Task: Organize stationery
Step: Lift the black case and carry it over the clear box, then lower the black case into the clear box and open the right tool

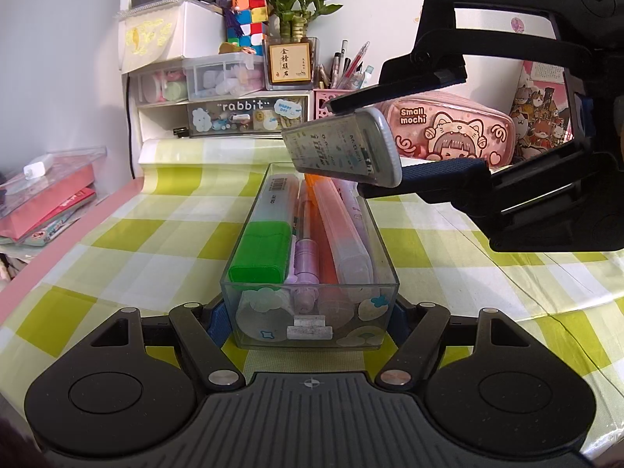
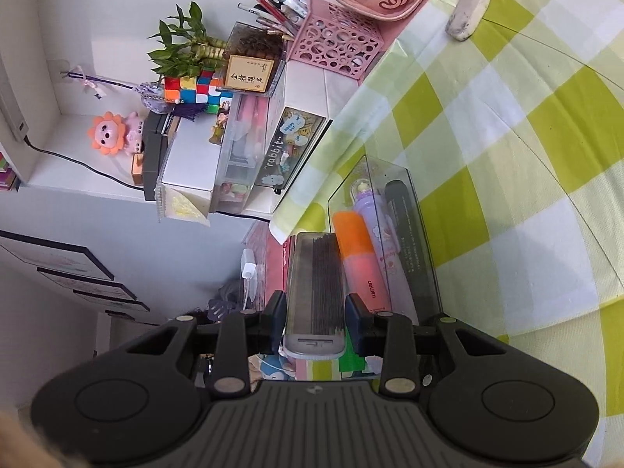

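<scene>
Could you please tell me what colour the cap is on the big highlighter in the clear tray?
Bright green cap, seen best in the left wrist view.

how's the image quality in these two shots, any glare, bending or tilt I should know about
Left wrist view: sharp, evenly lit; fisheye curves the checked tablecloth; soft glare on the clear box. Right wrist view: whole scene is rolled sideways, dark vignette corners, the lead case is crisp, and the eraser near the edge looks stretched.
</scene>
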Action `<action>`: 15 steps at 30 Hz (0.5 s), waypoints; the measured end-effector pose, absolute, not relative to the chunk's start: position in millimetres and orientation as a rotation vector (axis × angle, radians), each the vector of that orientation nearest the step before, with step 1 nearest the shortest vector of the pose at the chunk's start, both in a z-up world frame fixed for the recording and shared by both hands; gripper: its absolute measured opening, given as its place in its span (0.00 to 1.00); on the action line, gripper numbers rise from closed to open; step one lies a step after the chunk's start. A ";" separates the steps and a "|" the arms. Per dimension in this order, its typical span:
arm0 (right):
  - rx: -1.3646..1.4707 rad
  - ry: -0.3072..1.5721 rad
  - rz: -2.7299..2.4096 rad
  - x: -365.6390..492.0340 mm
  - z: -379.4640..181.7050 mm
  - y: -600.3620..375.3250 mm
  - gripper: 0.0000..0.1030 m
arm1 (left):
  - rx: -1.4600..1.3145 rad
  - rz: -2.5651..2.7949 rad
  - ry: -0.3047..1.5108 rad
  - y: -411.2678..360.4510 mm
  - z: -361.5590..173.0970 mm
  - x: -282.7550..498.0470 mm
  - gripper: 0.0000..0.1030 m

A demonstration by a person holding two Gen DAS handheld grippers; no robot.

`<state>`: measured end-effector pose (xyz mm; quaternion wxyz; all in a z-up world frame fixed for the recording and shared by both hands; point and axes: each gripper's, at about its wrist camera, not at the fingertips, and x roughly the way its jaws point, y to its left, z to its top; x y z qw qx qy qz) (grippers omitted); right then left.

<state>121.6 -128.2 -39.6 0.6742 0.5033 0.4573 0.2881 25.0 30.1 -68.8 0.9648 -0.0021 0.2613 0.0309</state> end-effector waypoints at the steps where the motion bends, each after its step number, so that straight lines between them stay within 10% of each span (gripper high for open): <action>1: 1.139 1.033 0.639 121.4 -37.6 -128.0 0.20 | -0.003 0.063 0.529 30.1 -68.8 25.0 0.71; 15: 1.145 1.088 0.409 111.5 -8.8 -115.4 0.20 | 0.016 0.081 0.515 25.3 -70.1 21.7 0.70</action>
